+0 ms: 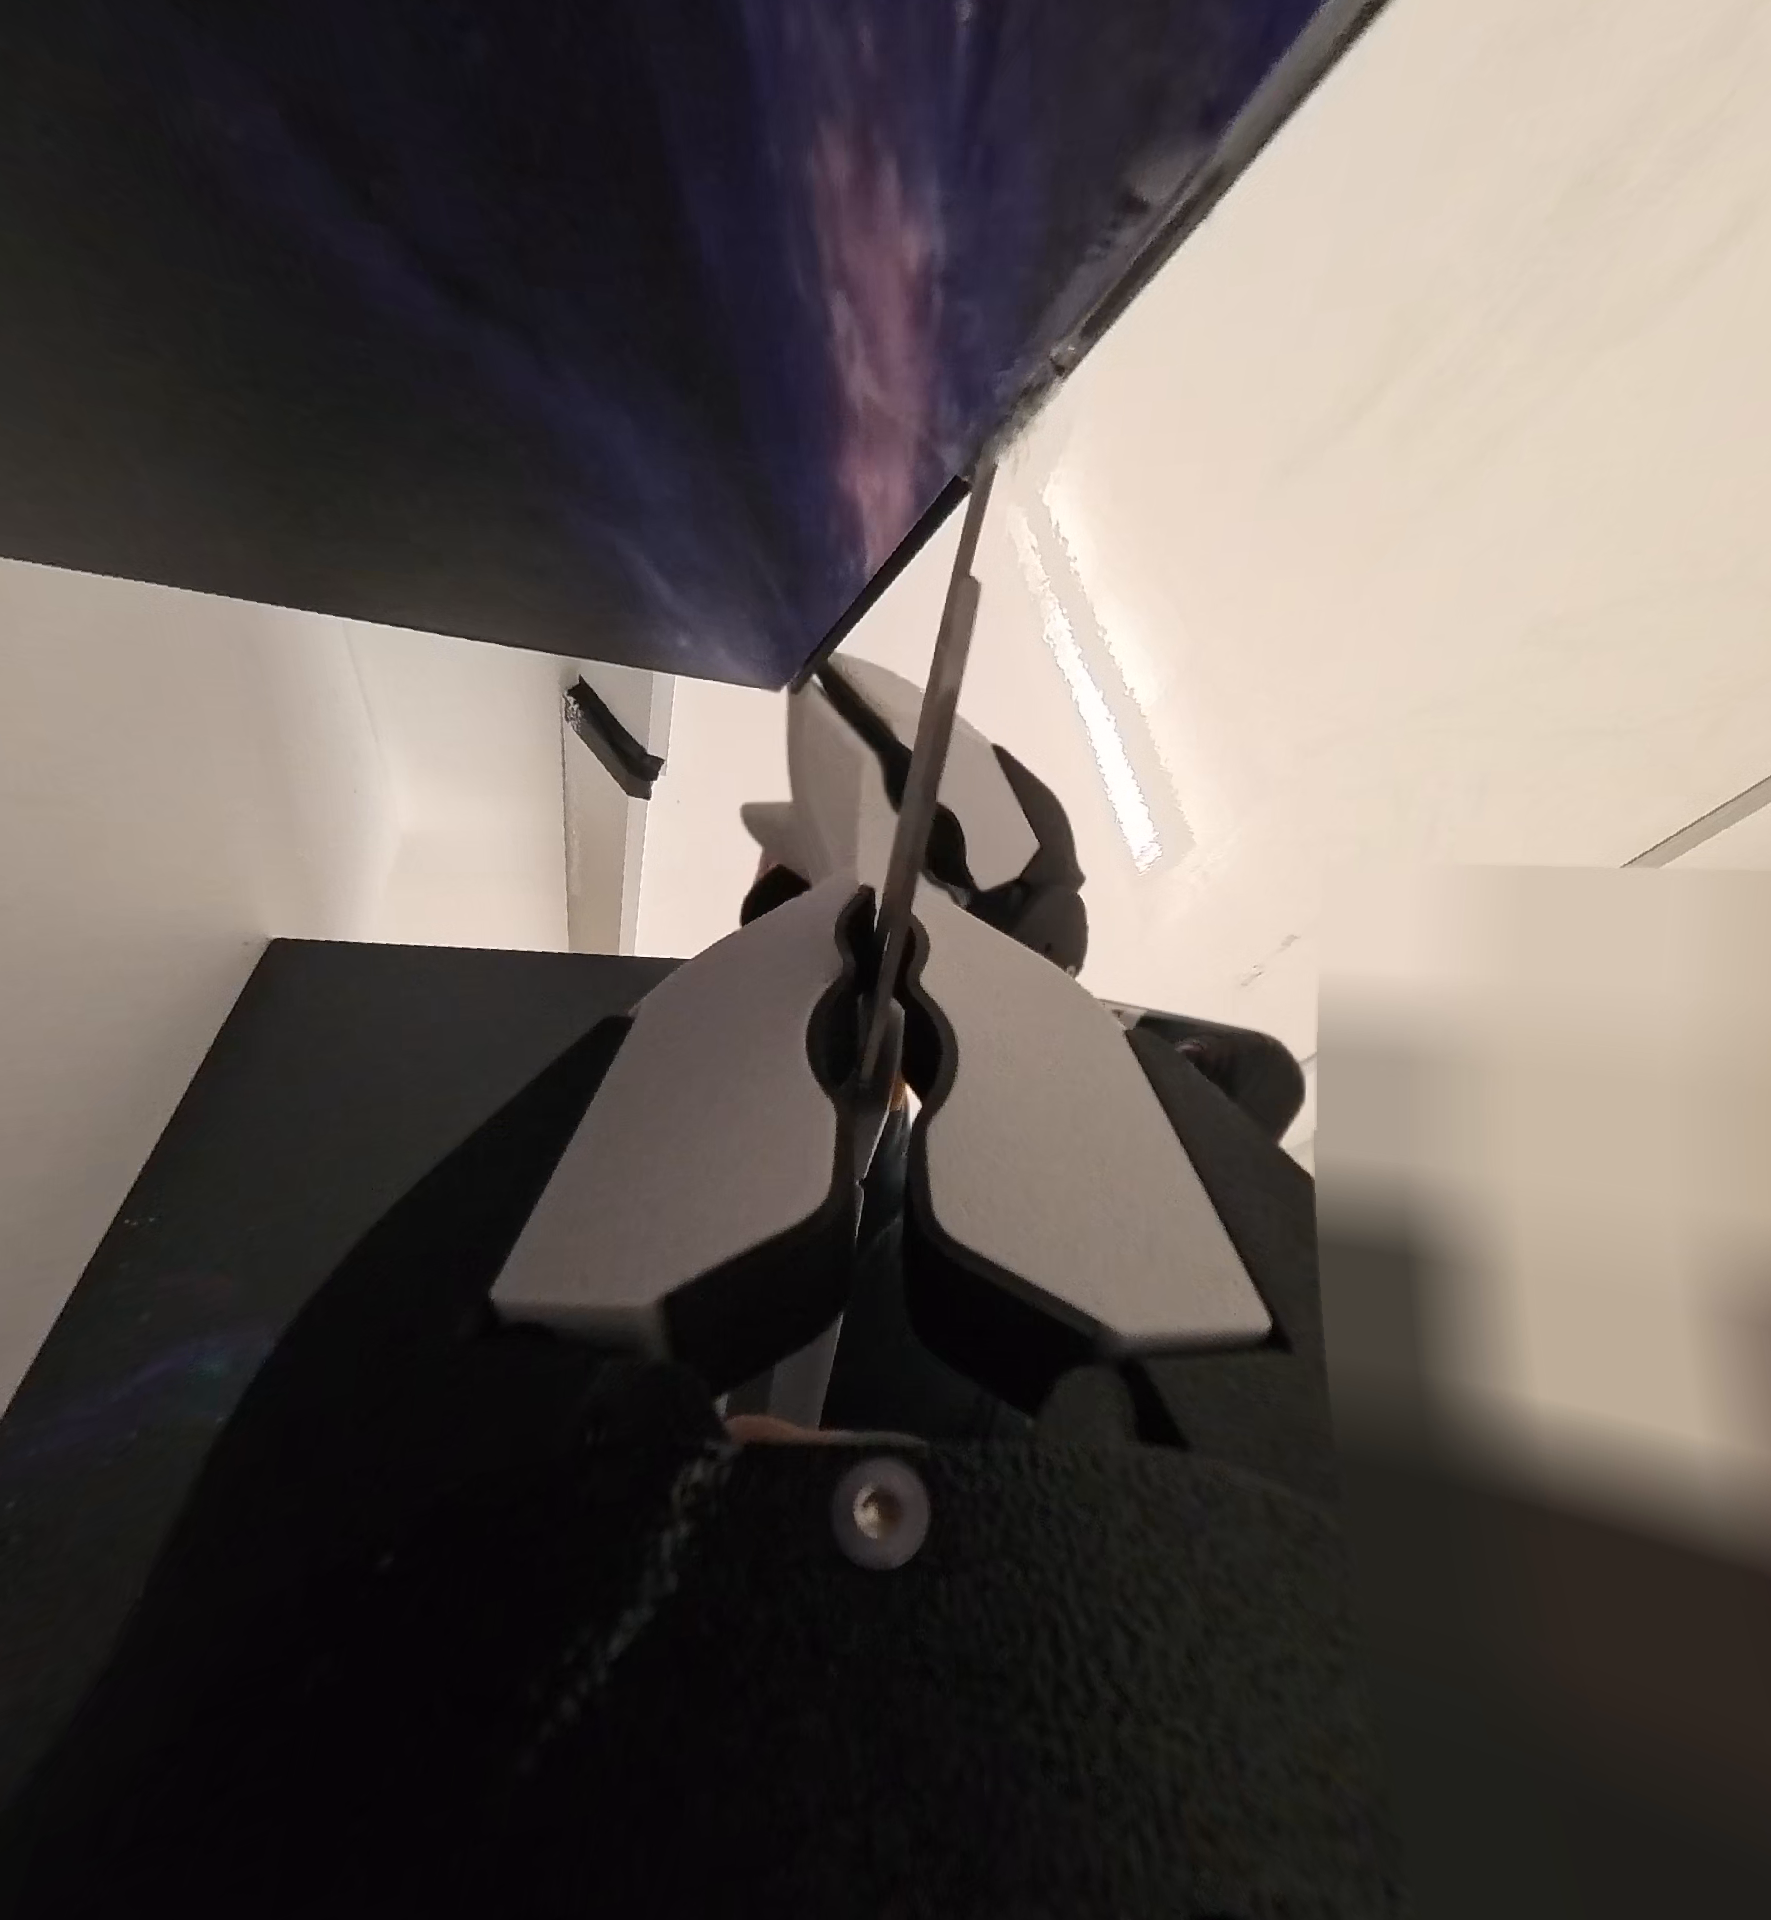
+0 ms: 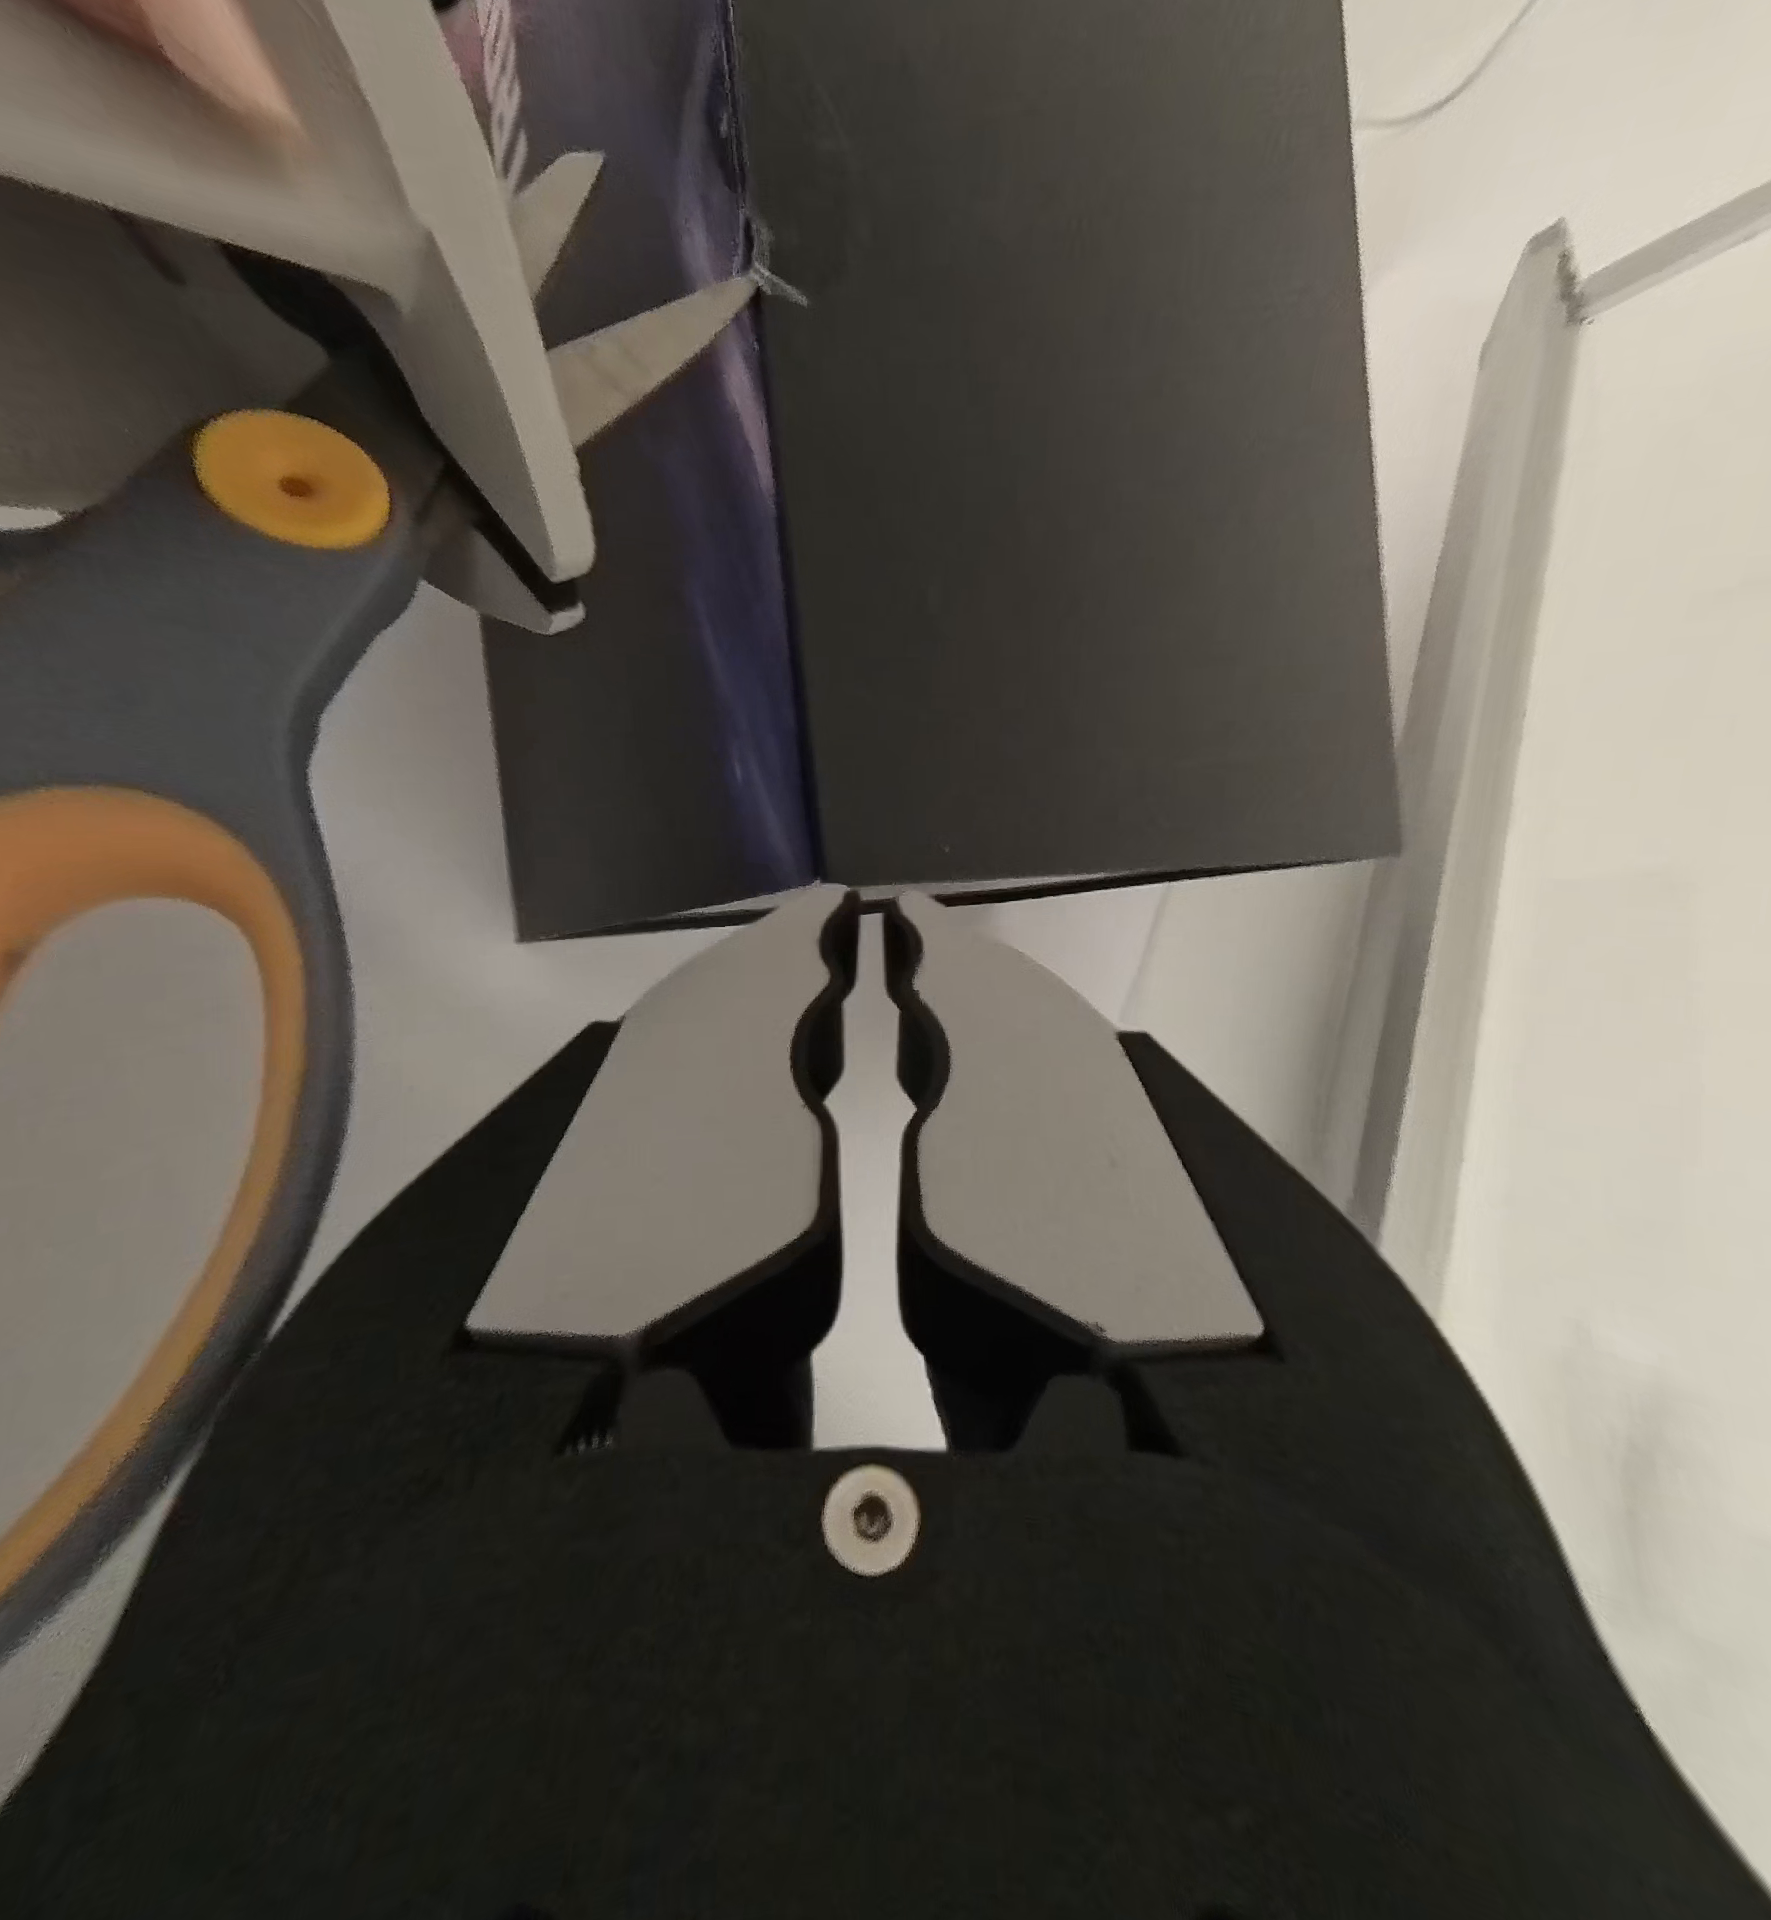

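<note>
My right gripper (image 2: 870, 914) is shut on the bottom edge of a dark folded sheet (image 2: 1068, 520) with a purple print, holding it up over a white surface. My left gripper (image 1: 876, 914) is shut on grey scissors with orange trim (image 2: 185, 644). Their thin blade (image 1: 938, 686) runs out between my fingers to the sheet's edge (image 1: 548, 312). In the right wrist view the open blades (image 2: 652, 343) meet the sheet's fold at a small torn notch, with the left gripper (image 2: 548, 613) clamped near the yellow pivot. The right gripper (image 1: 824, 681) shows behind the blade.
A pale grey upright panel (image 2: 1463, 727) stands right of the sheet on the white surface (image 2: 1587, 1351). A dark panel (image 1: 289, 1143) fills the lower left of the left wrist view. A black fleece sleeve (image 1: 964, 1662) lies below my left gripper. A small black bracket (image 1: 611, 738) sits on the white wall.
</note>
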{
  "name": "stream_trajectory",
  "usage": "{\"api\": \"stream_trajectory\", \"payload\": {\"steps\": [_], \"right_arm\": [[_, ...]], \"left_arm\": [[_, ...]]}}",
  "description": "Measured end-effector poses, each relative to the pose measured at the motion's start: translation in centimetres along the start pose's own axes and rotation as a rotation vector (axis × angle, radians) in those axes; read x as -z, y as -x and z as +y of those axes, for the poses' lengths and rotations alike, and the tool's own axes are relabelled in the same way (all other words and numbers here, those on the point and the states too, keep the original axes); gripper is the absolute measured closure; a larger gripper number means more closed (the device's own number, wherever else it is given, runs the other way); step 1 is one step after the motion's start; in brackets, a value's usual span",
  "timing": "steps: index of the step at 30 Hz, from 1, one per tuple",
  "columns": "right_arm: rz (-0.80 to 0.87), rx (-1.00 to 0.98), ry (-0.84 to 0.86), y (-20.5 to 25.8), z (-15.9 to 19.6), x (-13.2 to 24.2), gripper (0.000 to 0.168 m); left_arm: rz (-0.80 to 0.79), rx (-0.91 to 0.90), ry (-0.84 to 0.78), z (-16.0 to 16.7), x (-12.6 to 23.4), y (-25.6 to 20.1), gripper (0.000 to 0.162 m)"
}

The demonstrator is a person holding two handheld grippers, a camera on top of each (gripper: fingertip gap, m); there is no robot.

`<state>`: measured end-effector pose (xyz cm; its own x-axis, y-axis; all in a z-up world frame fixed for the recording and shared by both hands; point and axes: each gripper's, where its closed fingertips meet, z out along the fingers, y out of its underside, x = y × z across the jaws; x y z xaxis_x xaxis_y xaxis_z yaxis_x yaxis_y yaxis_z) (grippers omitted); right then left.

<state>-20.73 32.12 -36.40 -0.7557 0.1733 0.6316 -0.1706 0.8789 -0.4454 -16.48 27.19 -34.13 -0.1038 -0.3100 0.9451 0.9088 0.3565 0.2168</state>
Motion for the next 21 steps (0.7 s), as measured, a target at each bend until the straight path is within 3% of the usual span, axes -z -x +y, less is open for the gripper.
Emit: {"api": "stream_trajectory", "payload": {"steps": [4, 9, 13, 21], "right_arm": [[-0.019, 0.005, -0.014, 0.08, -0.08, -0.29, 0.168], [-0.060, 0.018, -0.002, 0.89, 0.19, -0.19, 0.157], [-0.017, 0.070, 0.009, 0.47, 0.09, -0.51, 0.165], [-0.019, 0.078, -0.013, 0.46, 0.02, -0.54, 0.164]], "left_arm": [[-0.005, -0.003, 0.001, -0.01, -0.05, 0.07, 0.161], [-0.006, -0.004, -0.005, 0.13, 0.01, 0.18, 0.162], [-0.008, -0.006, -0.010, 0.11, 0.06, 0.17, 0.162], [-0.011, -0.008, -0.014, 0.08, -0.01, 0.06, 0.161]]}}
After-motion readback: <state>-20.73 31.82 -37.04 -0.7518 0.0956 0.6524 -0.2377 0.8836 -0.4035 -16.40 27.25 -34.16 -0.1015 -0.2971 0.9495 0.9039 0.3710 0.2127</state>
